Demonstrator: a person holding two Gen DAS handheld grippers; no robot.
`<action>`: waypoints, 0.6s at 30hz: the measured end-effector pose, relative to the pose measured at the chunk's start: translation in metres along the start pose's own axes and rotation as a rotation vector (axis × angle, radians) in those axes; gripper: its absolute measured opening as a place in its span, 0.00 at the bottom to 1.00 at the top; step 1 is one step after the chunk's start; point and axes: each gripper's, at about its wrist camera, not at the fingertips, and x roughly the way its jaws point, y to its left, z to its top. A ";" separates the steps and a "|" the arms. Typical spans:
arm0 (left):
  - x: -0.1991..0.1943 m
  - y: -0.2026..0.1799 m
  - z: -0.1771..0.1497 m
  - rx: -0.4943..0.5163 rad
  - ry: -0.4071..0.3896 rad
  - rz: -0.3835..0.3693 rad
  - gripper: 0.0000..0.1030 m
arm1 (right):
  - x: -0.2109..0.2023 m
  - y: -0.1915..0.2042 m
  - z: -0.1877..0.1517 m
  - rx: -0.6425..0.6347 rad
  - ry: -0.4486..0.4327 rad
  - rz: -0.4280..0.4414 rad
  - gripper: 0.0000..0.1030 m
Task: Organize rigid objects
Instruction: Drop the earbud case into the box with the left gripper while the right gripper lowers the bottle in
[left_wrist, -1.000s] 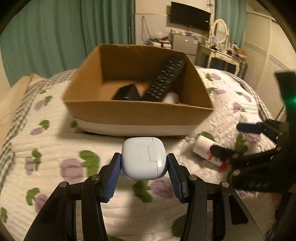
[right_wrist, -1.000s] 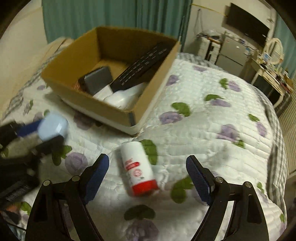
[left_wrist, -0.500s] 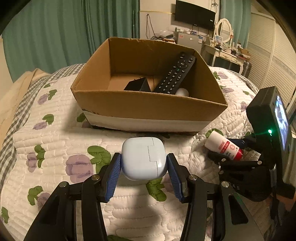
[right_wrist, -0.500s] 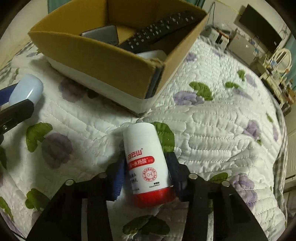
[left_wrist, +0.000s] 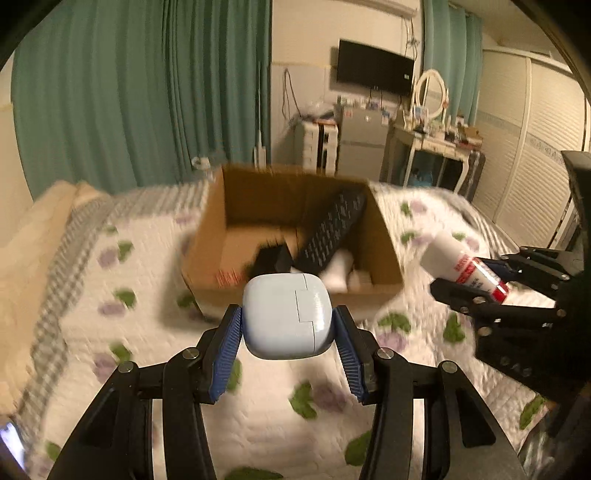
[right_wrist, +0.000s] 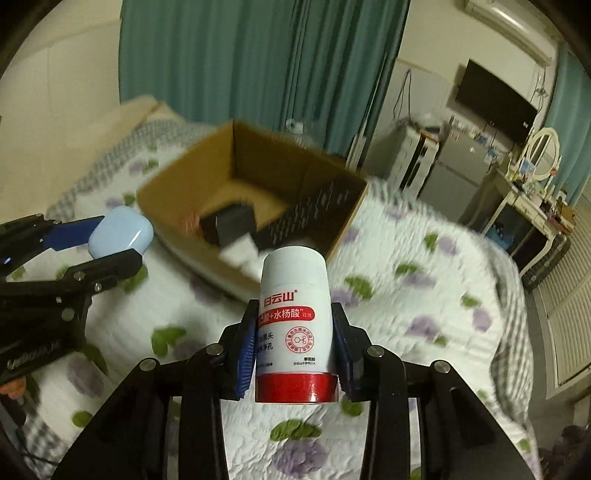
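Observation:
My left gripper (left_wrist: 288, 325) is shut on a pale blue earbud case (left_wrist: 286, 317) and holds it in the air before the open cardboard box (left_wrist: 384, 254). My right gripper (right_wrist: 295, 336) is shut on a white bottle with a red cap (right_wrist: 295, 332), lifted off the quilt. The box (right_wrist: 332, 240) holds a black remote (left_wrist: 330, 232), a dark block (right_wrist: 229, 223) and white items. Each gripper shows in the other's view: the case (right_wrist: 120, 232) at the left, the bottle (left_wrist: 461, 264) at the right.
The box sits on a bed with a white floral quilt (left_wrist: 110, 295). Teal curtains (left_wrist: 147, 92) hang behind. A dresser with a mirror (left_wrist: 428, 99), a small fridge and a wall TV stand at the back right.
My right gripper closed on the bottle and lifted it off the quilt. Both grippers rose and tilted up; the box now sits lower and farther in both views.

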 end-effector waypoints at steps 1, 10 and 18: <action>-0.005 0.003 0.011 0.000 -0.021 0.003 0.49 | -0.007 -0.003 0.009 -0.001 -0.022 -0.003 0.34; 0.027 0.023 0.076 0.018 -0.035 0.004 0.49 | -0.014 -0.014 0.075 -0.006 -0.124 0.007 0.34; 0.098 0.027 0.068 0.032 0.075 0.024 0.49 | 0.039 -0.014 0.095 0.027 -0.119 0.060 0.34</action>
